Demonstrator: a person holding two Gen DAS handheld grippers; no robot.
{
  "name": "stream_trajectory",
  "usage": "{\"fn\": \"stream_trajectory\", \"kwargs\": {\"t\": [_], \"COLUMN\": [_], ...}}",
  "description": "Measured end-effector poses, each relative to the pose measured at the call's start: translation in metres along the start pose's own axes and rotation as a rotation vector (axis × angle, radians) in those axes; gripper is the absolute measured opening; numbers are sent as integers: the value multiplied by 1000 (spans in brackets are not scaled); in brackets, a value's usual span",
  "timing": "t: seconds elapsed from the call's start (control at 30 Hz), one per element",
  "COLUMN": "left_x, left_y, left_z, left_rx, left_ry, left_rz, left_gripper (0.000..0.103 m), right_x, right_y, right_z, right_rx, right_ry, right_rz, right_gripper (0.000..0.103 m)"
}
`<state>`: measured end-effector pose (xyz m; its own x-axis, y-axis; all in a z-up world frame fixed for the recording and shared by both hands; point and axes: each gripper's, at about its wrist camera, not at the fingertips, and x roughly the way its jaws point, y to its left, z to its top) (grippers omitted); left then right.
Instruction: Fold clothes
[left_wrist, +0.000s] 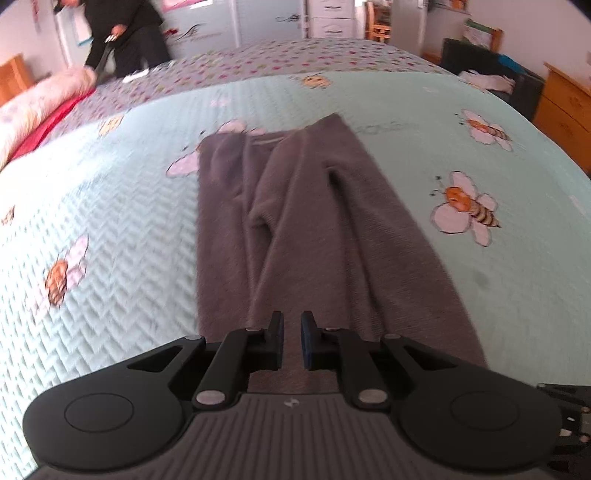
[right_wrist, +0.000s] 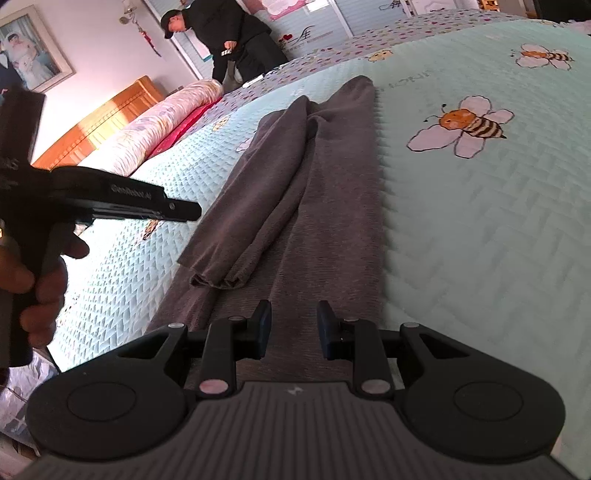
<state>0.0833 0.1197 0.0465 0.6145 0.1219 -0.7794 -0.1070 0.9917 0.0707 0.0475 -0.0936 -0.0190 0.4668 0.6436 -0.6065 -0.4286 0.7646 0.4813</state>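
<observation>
We see both views from low over the near end of the bed, each camera seated just behind its own fingers and facing forward along them. The left wrist view looks straight up the grey garment (left_wrist: 295, 221) toward 12 o'clock, close above the bedspread (left_wrist: 110, 221). The right wrist view sits equally near, tilted, facing about 11 o'clock; the left gripper (right_wrist: 184, 210) enters at 9 o'clock. Both views share the garment, the bee-print bedspread, the rolled quilt (right_wrist: 159, 125) and a person (right_wrist: 229, 33) at the far side.
</observation>
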Motion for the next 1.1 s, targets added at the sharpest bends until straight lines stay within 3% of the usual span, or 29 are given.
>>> {"fn": "stream_trajectory", "kwargs": {"t": [0.2, 0.53, 0.6, 0.63, 0.7, 0.87, 1.0, 1.1], "left_x": [-5, 7, 9, 10, 10, -3, -16, -24], "left_y": [-32, -73, -78, -79, -77, -46, 7, 40], "left_z": [10, 12, 10, 9, 5, -8, -32, -45], "left_rx": [99, 145, 134, 124, 80, -125, -396, -507], "left_ry": [3, 60, 79, 90, 107, 65, 21, -11], "left_rz": [-7, -77, -102, -121, -180, -359, -434, -412], "left_gripper": [10, 12, 21, 33, 45, 49, 55, 55], "right_x": [-5, -12, -13, -14, -15, -17, -17, -15], "right_y": [-11, -21, -22, -22, -23, -25, -24, -19], "right_z": [-1, -4, -4, -4, -4, -4, -3, 0], "right_rx": [36, 68, 72, 74, 78, 87, 92, 75], "right_ry": [-14, -28, -29, -30, -32, -35, -34, -30], "right_rz": [9, 19, 19, 18, 17, 9, 4, -3], "right_gripper": [27, 27, 27, 27, 27, 27, 27, 33]}}
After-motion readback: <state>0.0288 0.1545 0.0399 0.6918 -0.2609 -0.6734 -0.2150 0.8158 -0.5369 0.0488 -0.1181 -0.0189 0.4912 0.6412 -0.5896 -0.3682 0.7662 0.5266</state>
